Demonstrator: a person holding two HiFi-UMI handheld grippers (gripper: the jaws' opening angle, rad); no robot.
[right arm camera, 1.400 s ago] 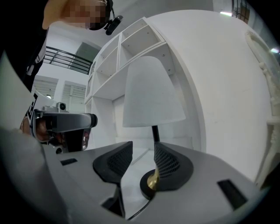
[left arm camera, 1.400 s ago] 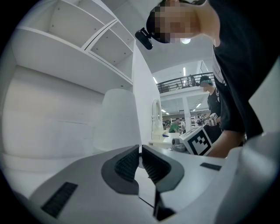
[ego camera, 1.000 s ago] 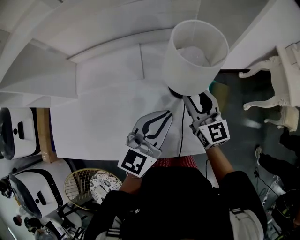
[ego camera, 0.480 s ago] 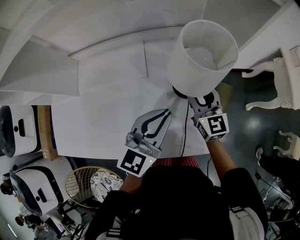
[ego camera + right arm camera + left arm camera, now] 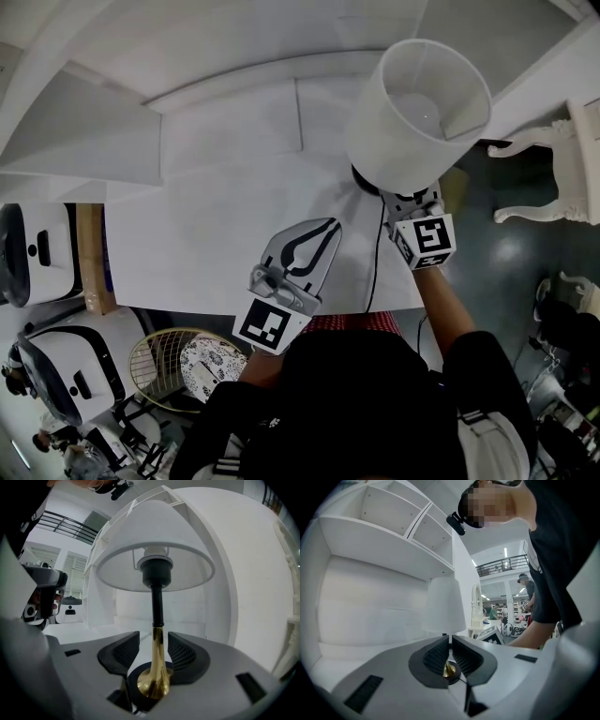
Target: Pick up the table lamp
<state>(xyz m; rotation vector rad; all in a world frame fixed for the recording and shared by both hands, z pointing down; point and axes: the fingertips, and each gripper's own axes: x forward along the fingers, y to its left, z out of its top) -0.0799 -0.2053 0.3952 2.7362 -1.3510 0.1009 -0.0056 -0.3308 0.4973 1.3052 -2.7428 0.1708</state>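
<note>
The table lamp has a white drum shade (image 5: 417,112) (image 5: 154,541), a black and brass stem (image 5: 157,639) and a round black base (image 5: 363,180). It stands upright at the right end of the white table (image 5: 206,216). My right gripper (image 5: 410,199) (image 5: 154,651) reaches in under the shade. Its jaws stand open on either side of the brass stem, with a narrow gap on each side. My left gripper (image 5: 333,225) (image 5: 450,641) hovers over the table, shut and empty, left of the lamp. In the left gripper view the shade (image 5: 445,606) stands straight ahead.
A black cord (image 5: 372,262) runs from the lamp base to the table's near edge. White shelving (image 5: 84,141) rises behind the table. White devices (image 5: 37,262) and a wire basket (image 5: 159,375) sit on the floor at left. A white ornate piece of furniture (image 5: 562,159) stands at right.
My right gripper has moved forward under the shade, bringing its jaws around the lamp's stem. The left gripper has stayed in place.
</note>
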